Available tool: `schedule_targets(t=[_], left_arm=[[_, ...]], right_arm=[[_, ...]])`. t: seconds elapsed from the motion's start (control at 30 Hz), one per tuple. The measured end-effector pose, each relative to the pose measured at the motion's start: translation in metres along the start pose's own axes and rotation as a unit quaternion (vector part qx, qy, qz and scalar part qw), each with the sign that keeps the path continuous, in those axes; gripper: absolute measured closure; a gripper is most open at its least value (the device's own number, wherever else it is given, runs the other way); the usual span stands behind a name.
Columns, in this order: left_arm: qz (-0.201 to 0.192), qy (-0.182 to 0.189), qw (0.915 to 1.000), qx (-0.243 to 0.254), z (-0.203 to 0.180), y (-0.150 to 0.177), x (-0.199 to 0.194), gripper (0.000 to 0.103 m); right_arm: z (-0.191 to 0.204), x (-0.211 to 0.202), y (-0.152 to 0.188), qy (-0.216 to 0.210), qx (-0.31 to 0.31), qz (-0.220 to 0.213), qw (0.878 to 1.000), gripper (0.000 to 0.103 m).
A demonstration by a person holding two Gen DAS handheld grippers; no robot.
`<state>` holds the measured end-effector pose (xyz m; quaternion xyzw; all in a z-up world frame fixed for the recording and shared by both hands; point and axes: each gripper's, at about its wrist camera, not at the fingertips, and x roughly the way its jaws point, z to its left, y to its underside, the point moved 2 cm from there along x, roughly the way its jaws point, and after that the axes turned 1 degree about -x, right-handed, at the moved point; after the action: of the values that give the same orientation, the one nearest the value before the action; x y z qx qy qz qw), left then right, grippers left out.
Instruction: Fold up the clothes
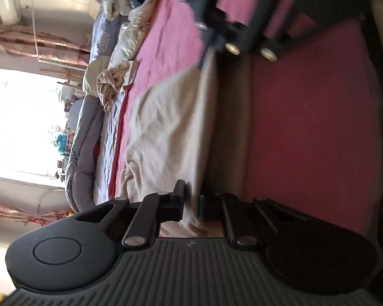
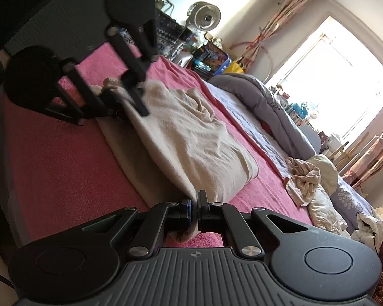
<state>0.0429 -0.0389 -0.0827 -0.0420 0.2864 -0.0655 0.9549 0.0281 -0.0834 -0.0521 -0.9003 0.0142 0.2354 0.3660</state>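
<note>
Left wrist view: we see the left gripper (image 1: 191,205) with its fingers pinched on an edge of the beige garment (image 1: 163,132), cloth bunched in the narrow gap between them. The garment lies on the pink blanket (image 1: 306,132) covering the bed; the right gripper (image 1: 242,35) appears at the top, at the far end of the same edge. Right wrist view: the right gripper (image 2: 195,210) is clenched on a corner of the beige garment (image 2: 189,137), fabric trailing down between the fingers; the left gripper (image 2: 130,97) grips the opposite end. We judge a fold in progress, with the raised edge stretched between both grips. Risk: thin cloth could slip from either pinch if the pull is uneven, and the loose wrinkled middle could bunch under the fold. Room: open pink blanket lies on the near side of the garment; on the far side, the crumpled clothes pile (image 2: 309,178) and grey duvet (image 2: 268,102) sit close beyond the blanket's edge, limiting travel there.
</note>
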Motion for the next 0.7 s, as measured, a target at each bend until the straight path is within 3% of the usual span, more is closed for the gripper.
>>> schedule_targets(t=[0.2,0.43,0.5,0.6,0.7], left_arm=[[0.025,-0.010,0.9988,-0.040,0.010,0.014,0.004,0.096],[0.022,-0.019,0.9979,-0.058,0.017,0.016,-0.012,0.096],[0.024,-0.019,0.9961,-0.083,0.022,0.019,-0.015,0.096],[0.029,-0.011,0.9968,-0.073,0.013,0.022,-0.014,0.096],[0.029,-0.015,0.9958,-0.086,0.016,0.024,-0.017,0.096]], right_arm=[[-0.002,-0.001,0.000,0.011,0.006,-0.006,1.000,0.097],[-0.003,-0.008,-0.003,0.028,-0.004,-0.026,0.999,0.097],[-0.002,-0.005,0.000,0.022,-0.005,-0.018,1.000,0.097],[0.010,0.001,0.005,0.012,-0.034,-0.004,0.999,0.097],[0.015,-0.009,0.002,0.052,-0.058,-0.018,0.997,0.079]])
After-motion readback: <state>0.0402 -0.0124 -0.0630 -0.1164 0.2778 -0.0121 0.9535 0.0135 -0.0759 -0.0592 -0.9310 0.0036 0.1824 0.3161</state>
